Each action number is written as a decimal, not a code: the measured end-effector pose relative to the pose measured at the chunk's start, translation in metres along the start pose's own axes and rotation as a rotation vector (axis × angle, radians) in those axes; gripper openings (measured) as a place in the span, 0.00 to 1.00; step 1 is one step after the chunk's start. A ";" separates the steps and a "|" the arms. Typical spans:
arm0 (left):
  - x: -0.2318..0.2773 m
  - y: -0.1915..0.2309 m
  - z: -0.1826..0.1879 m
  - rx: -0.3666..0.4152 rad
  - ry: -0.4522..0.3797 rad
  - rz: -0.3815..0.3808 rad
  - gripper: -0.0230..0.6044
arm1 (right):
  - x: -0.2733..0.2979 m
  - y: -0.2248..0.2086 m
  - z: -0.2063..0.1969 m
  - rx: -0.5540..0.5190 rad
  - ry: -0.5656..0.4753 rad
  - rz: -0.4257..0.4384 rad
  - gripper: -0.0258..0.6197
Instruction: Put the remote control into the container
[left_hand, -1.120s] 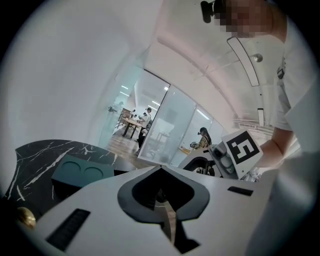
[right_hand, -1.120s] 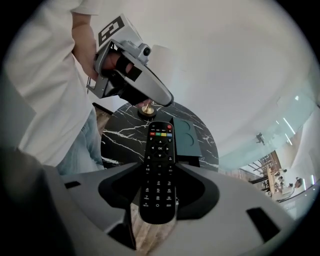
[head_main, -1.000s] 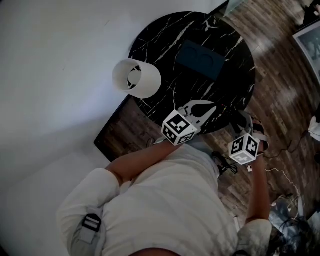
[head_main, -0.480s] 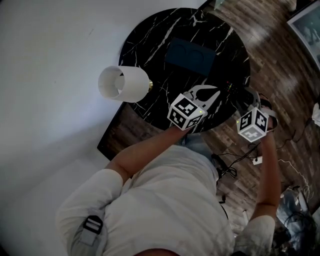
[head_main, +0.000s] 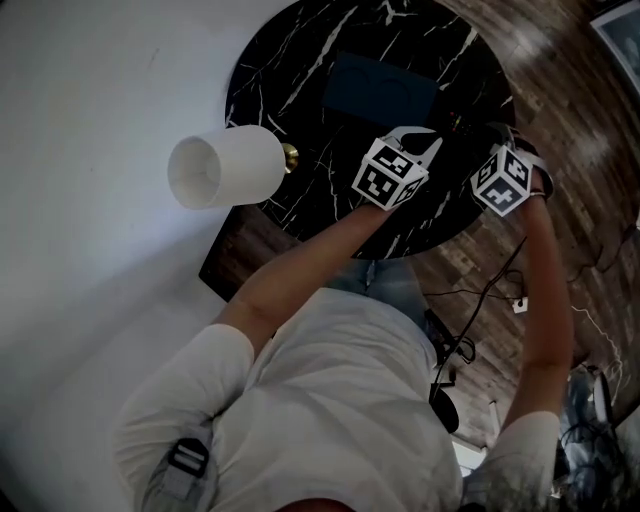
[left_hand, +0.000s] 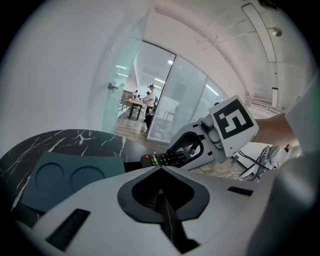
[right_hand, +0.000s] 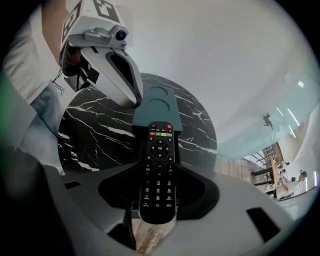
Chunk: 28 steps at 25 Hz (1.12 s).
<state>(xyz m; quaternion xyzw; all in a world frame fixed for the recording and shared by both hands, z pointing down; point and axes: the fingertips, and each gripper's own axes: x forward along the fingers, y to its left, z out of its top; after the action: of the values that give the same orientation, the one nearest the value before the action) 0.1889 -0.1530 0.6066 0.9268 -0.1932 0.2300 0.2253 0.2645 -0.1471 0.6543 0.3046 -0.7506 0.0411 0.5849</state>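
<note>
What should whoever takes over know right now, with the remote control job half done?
Right gripper: jaws shut on the remote control, gripped near its lower end, buttons up, its top end pointing toward the container.
Left gripper: jaws together, nothing between them, held over the table beside the right one.
The container: a teal tray with two round recesses, lying on the black marble table, nothing in it.
Done: remote control grasped and held off the table.
Left: carry it over the container, lower it in, open the jaws.
</note>
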 end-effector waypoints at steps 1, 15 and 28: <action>0.007 0.006 -0.004 -0.001 0.015 0.008 0.04 | 0.012 0.001 -0.003 -0.005 0.010 0.015 0.37; 0.041 0.033 -0.027 -0.021 0.108 0.042 0.04 | 0.104 0.012 -0.031 -0.030 0.101 0.160 0.37; 0.032 0.033 -0.030 -0.027 0.101 0.053 0.04 | 0.110 0.018 -0.035 -0.006 0.090 0.158 0.37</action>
<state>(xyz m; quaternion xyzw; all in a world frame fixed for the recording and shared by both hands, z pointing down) 0.1896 -0.1731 0.6575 0.9055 -0.2094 0.2795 0.2411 0.2711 -0.1630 0.7703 0.2404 -0.7453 0.0988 0.6140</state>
